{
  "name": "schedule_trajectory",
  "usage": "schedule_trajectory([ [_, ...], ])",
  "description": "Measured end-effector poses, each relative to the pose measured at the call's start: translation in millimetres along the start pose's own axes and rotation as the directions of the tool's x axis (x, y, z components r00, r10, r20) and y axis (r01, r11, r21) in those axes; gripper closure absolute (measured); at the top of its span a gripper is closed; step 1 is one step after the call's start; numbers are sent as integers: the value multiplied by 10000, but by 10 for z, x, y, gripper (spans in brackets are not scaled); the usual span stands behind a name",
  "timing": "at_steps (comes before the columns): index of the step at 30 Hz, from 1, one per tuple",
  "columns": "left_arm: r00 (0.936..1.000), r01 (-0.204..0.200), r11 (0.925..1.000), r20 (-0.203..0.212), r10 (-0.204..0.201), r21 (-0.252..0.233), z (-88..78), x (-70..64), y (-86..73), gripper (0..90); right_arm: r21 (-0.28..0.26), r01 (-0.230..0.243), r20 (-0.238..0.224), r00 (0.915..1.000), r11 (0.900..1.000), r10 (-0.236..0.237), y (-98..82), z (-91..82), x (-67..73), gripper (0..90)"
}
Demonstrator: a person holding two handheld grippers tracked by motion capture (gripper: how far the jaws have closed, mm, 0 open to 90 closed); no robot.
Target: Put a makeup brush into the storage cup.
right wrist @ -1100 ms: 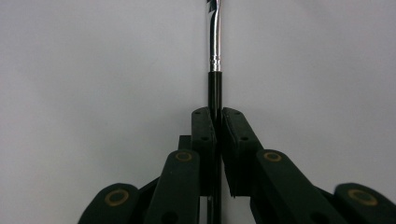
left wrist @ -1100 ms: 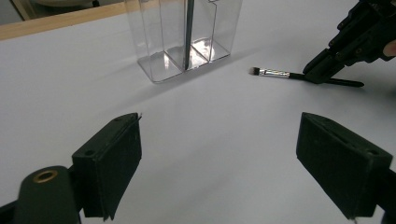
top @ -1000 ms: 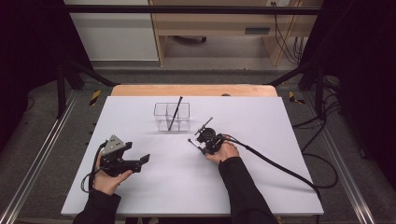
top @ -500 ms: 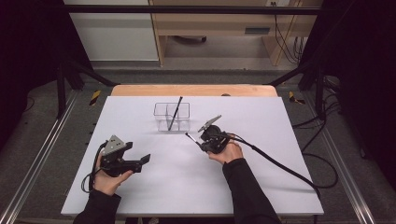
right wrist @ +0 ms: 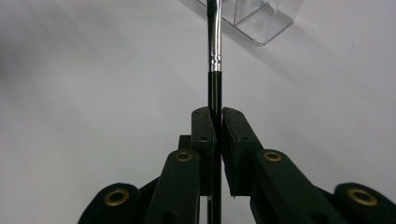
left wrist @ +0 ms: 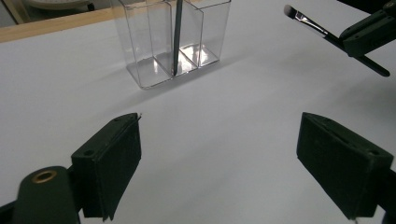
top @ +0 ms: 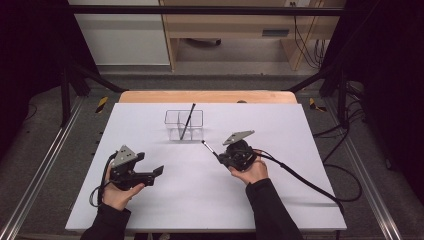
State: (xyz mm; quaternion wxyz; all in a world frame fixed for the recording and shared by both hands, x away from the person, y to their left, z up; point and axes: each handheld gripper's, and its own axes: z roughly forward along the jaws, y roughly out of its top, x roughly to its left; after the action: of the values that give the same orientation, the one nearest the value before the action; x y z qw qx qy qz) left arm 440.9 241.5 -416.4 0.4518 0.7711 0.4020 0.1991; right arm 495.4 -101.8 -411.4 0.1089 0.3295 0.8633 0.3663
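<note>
Above the table (top: 300,200), right gripper (top: 221,156) pinches brush (top: 210,148) (tilted); left gripper (top: 159,171) spread.

Clear organizer (top: 184,124) alone on open table (top: 300,190)

Two brushes are counted: one brush (right wrist: 214,51) with a silver ferrule is clamped in the right tool (top: 220,156), and one dark brush (top: 187,121) is seen leaning upright in the organiser. One clear organiser (top: 184,125) is counted, divided into three compartments. Two tools are counted, the second being the left tool (top: 156,172). One white counter (top: 300,150) is seen.
</note>
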Motion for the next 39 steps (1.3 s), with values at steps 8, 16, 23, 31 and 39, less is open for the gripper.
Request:
schedule_trajectory([
  [8, 9999, 77, 9999, 108, -76, -110, 17, -59, 16, 129, -1005, -219, -145, 9997, 9947, 206, -157, -148, 38, 843],
  [16, 9996, 162, 9996, 240, -156, -241, 31, -127, 37, 128, -1416, -338, -241, 9992, 9893, 307, -275, -211, 60, 842],
  [23, 9987, 303, 9984, 416, -284, -468, 12, -170, 69, 128, -2006, -429, -295, 9989, 9787, 378, -289, -247, 104, 842],
  [31, 9958, 648, 9950, 691, -596, -761, 35, -229, 130, 128, -2474, -480, -216, 9988, 9677, 440, -287, -280, 124, 842],
  [39, 9928, 858, 9917, 913, -771, -958, 68, -276, 202, 128, -2894, -602, -316, 9981, 9553, 533, -272, -345, 128, 843],
])
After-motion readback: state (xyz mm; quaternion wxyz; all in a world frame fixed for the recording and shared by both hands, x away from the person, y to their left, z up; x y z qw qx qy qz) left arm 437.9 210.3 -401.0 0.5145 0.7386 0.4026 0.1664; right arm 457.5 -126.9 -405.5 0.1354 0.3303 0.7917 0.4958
